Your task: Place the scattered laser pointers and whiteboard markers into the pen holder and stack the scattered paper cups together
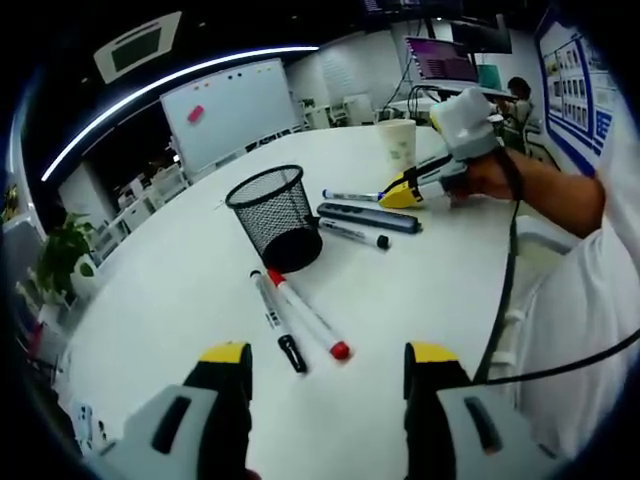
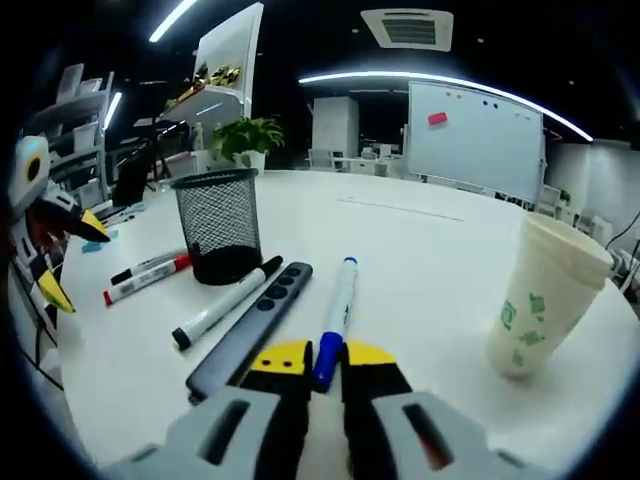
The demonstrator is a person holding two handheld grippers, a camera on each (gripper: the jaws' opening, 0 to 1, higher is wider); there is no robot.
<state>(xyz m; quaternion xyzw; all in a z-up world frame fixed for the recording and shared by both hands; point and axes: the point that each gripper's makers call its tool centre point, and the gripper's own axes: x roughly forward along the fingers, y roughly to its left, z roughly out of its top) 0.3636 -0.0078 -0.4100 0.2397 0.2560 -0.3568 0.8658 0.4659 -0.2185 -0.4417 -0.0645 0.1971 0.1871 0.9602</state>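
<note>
Gripping blue marker, right gripper apparently closed

Dim office: whiteboard, curved ceiling light (potted plant nearby).

The left gripper has 2 grey jaws capped with yellow tips over black inner faces, each jaw bearing a dark oblong slot. The right gripper is built alike: grey bodies, black jaws, yellow tips. Seen from the left gripper view, the right gripper carries a pale grey housing on top, and a black cable runs back from it. The person wears a white short sleeve.
</note>
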